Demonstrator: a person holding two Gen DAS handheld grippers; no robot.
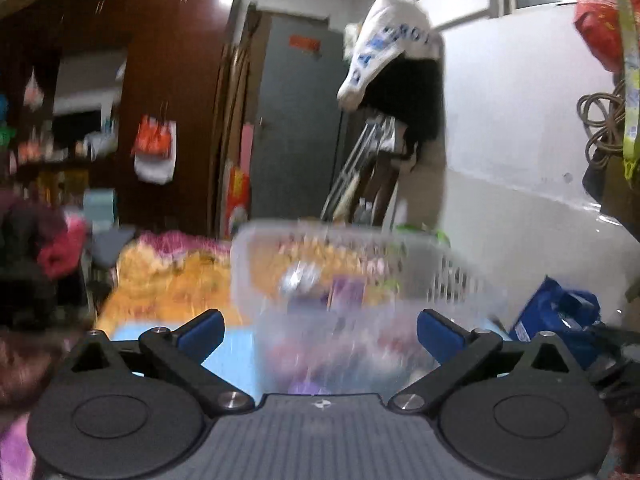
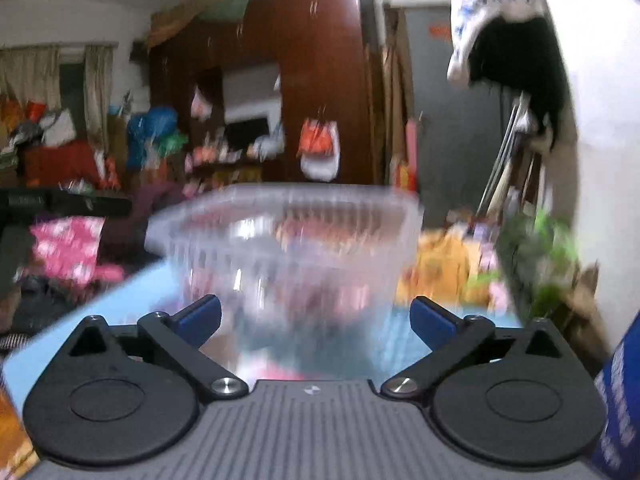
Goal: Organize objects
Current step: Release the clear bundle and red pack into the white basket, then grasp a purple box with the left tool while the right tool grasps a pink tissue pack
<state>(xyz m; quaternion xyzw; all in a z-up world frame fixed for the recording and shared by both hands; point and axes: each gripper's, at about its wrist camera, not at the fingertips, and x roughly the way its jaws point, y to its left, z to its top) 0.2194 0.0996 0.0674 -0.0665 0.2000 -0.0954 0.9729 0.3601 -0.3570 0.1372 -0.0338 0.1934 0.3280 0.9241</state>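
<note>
A clear plastic basket with slotted walls (image 1: pixel 452 276) stands on a light blue surface (image 1: pixel 232 348) right in front of both grippers. It holds blurred purple and pink items (image 1: pixel 346 294). My left gripper (image 1: pixel 320 330) is open and empty, its blue pads on either side of the basket's near wall. In the right wrist view the same basket (image 2: pixel 288 216) fills the middle. My right gripper (image 2: pixel 316 320) is open and empty, just short of the basket. Both views are motion-blurred.
An orange and pink blanket (image 1: pixel 168 272) lies behind the basket. A blue bag (image 1: pixel 560 316) sits at the right by the white wall. A dark wooden wardrobe (image 2: pixel 324 80) and cluttered shelves stand behind. A green plant (image 2: pixel 536 248) is at the right.
</note>
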